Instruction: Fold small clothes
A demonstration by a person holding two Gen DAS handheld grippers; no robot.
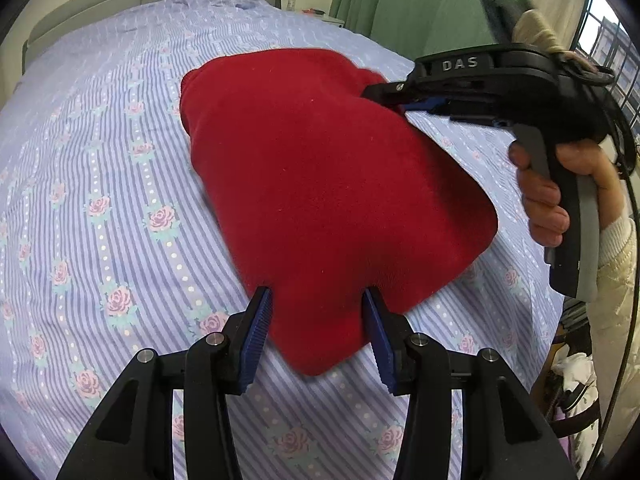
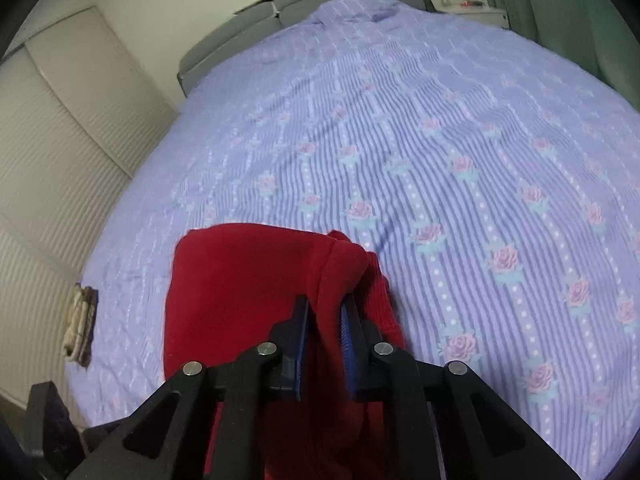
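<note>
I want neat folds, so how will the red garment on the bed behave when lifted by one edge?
Probably floppy: the red garment bunches where the right gripper pinches it. Its fleecy surface suggests it grips rather than slips. It likely sags, since it drapes softly over the bedspread near the left gripper.
</note>
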